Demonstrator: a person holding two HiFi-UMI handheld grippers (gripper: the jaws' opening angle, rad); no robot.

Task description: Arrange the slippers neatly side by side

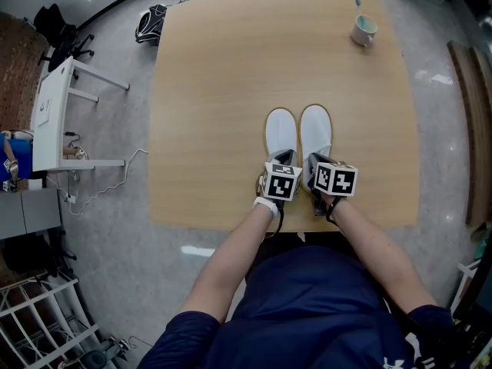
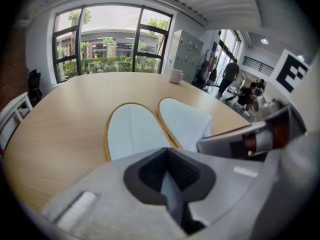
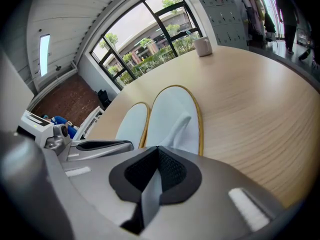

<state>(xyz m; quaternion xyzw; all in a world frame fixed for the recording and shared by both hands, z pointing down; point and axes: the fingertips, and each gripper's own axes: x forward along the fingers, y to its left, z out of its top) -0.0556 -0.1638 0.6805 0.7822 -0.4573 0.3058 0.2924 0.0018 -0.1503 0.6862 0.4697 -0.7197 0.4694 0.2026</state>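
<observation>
1. Pale wooden tabletop (image 1: 231, 91) filled the middle of the head view, on a grey speckled floor (image 1: 115, 137). A white side desk (image 1: 54, 106) stood off its edge at 9 o'clock.
2. Two slippers lay near the tabletop's 6 o'clock edge, toes pointing to 12 o'clock. The left-hand white cloth slipper (image 1: 280, 131) and the right-hand white cloth slipper (image 1: 316, 129), both tan-rimmed, lay just beside each other with their toes about level.
3. The left claw (image 1: 284, 158) was at the heel of the left-hand white cloth slipper. In the left gripper view its dark pads were closed on a thin pale strip of that slipper's heel end.
4. The right claw (image 1: 315, 162) sat at the heel of the right-hand white cloth slipper, pinched in the same way on its pale heel edge.
5. The two claws were close together, the right one at 3 o'clock of the left.
6. A pale ceramic mug (image 1: 364, 30) stood well apart, near the tabletop's 1 o'clock corner.
7. A black bag (image 1: 150, 23) lay on the floor at the 11 o'clock corner.
</observation>
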